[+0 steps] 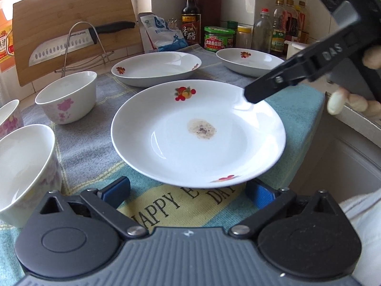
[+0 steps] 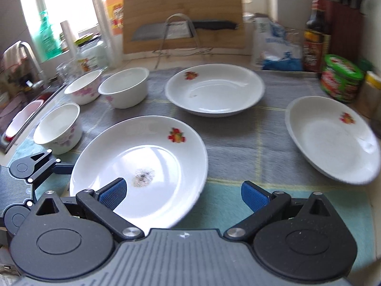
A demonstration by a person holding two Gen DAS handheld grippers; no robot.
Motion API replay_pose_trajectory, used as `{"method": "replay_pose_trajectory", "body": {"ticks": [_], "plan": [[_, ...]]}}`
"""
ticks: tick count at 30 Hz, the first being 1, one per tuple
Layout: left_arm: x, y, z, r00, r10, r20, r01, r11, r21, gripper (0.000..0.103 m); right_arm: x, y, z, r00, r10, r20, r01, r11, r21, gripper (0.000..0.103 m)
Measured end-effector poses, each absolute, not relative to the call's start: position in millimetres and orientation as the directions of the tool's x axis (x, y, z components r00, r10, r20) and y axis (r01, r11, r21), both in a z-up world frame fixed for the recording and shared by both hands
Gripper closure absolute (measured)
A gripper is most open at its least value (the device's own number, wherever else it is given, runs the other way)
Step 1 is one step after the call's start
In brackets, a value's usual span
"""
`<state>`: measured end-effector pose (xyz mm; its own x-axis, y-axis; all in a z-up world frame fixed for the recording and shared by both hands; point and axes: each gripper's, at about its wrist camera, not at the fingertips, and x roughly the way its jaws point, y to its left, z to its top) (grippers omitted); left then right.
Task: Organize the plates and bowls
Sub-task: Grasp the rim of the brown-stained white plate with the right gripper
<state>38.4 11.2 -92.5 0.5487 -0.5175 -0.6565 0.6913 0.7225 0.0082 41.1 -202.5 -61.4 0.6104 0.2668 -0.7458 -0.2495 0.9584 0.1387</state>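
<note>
Both jaws wide, left gripper [image 1: 188,191] and right gripper [image 2: 183,195] flank a soiled plate [image 1: 197,133] at frame centre; a glancing grip could skid it.

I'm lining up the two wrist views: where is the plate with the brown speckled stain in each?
Left wrist: stained plate, centre, just beyond the open left gripper.
Right wrist: lower left of centre, right gripper above its near rim.
Shared landmark: cutting board.

A cloth-covered counter [image 2: 238,138] carried my work: three fruit-patterned plates [image 2: 142,166] and three pink-flowered bowls [image 2: 123,90] sat on the cloth [image 1: 95,143], well apart from each other.
</note>
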Motion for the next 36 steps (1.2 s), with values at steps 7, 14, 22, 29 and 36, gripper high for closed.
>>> {"method": "replay_pose_trajectory", "body": {"ticks": [7, 14, 22, 29, 36], "plan": [[41, 12, -92, 0.538, -0.530, -0.656, 0.706, 0.708, 0.007, 0.000, 74, -196, -80, 0.506, 0.360, -0.784, -0.309, 0.924, 0.225, 0.000], [39, 13, -94, 0.542, -0.542, -0.642, 0.712, 0.702, 0.009, 0.000, 80, -186, -89, 0.468, 0.350, -0.812, -0.347, 0.917, 0.196, 0.000], [42, 12, -93, 0.524, -0.553, -0.648, 0.734, 0.679, 0.014, 0.000, 100, -189, -86, 0.382, 0.412, -0.827, -0.411, 0.877, 0.247, 0.000], [42, 10, -91, 0.520, -0.546, -0.657, 0.742, 0.669, 0.032, 0.000, 124, -195, -84, 0.307, 0.491, -0.815, -0.430, 0.836, 0.342, 0.000], [41, 7, -89, 0.525, -0.534, -0.662, 0.744, 0.667, 0.052, 0.000, 140, -198, -84, 0.261, 0.535, -0.803, -0.434, 0.808, 0.398, 0.000]]}}
